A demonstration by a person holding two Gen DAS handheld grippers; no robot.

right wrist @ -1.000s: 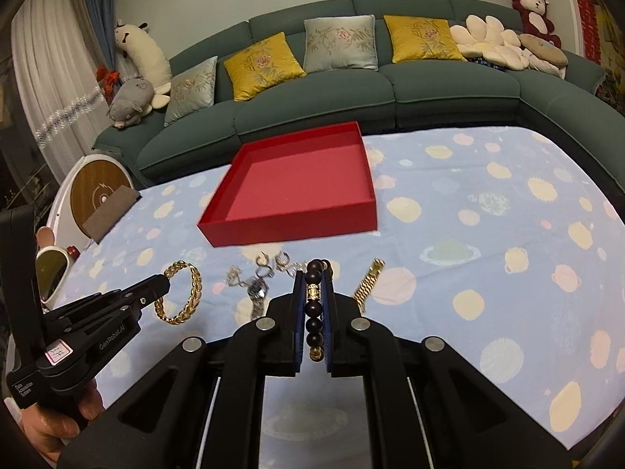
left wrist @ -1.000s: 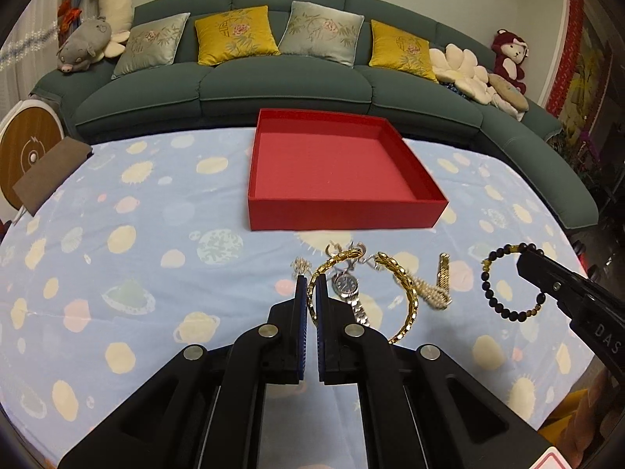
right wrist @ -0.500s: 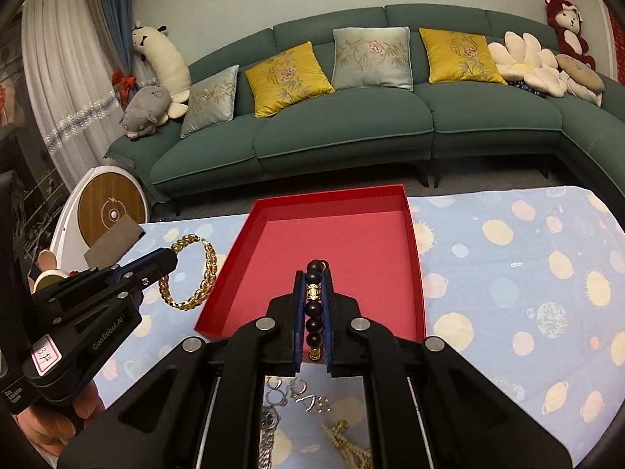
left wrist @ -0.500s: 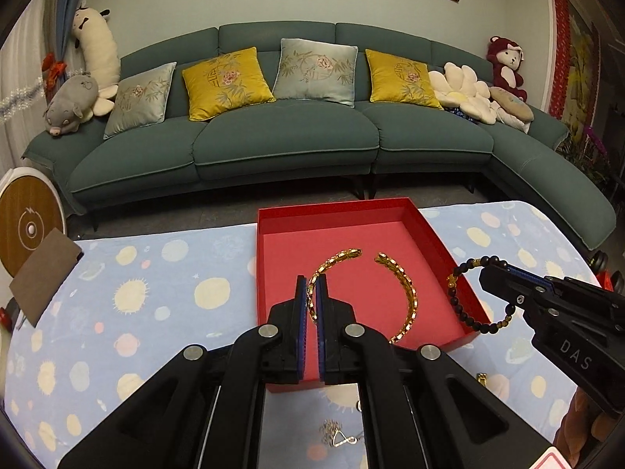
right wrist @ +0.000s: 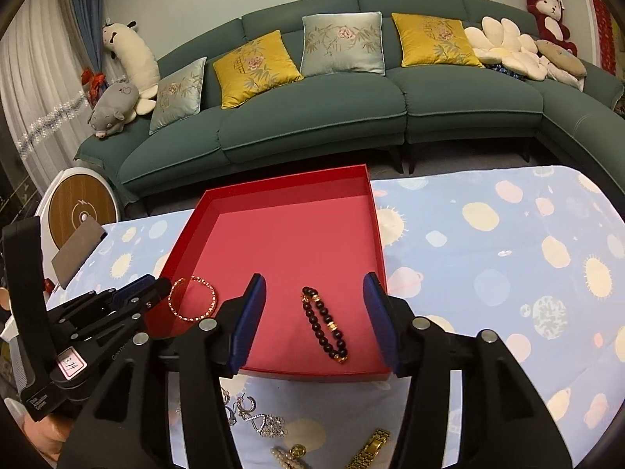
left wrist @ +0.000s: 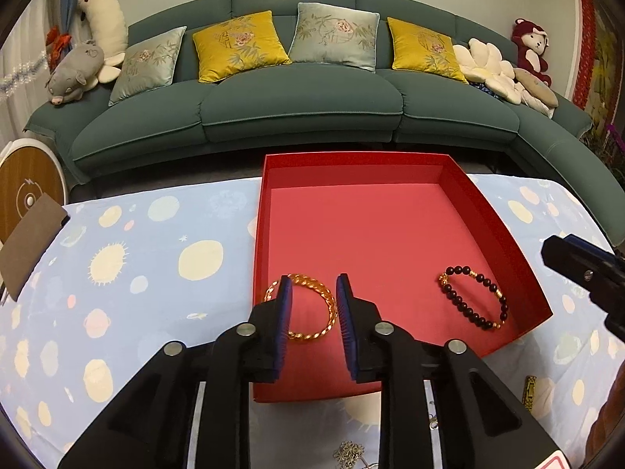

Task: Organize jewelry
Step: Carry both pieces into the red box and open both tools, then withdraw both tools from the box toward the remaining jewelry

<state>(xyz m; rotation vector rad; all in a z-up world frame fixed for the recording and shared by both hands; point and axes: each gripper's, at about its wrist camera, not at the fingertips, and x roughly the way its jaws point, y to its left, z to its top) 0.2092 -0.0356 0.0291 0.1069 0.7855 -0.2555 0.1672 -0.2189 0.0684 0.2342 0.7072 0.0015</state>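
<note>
Both bracelets have dropped into the red tray (left wrist: 504, 219), gold bangle (left wrist: 312, 308) near-left below the half-open, empty left gripper (left wrist: 314, 305), beaded bracelet (right wrist: 324, 324) near-right under the wide-open, empty right gripper (right wrist: 316, 320), leftover jewelry (right wrist: 269, 424) lying nearer, behind both.

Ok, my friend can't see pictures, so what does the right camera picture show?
A dark bead bracelet lies in a red tray, right in front of the open right tool. A gold bracelet lies at the tray's left side near the left tool, and more jewelry waits on the spotted tablecloth.
</note>
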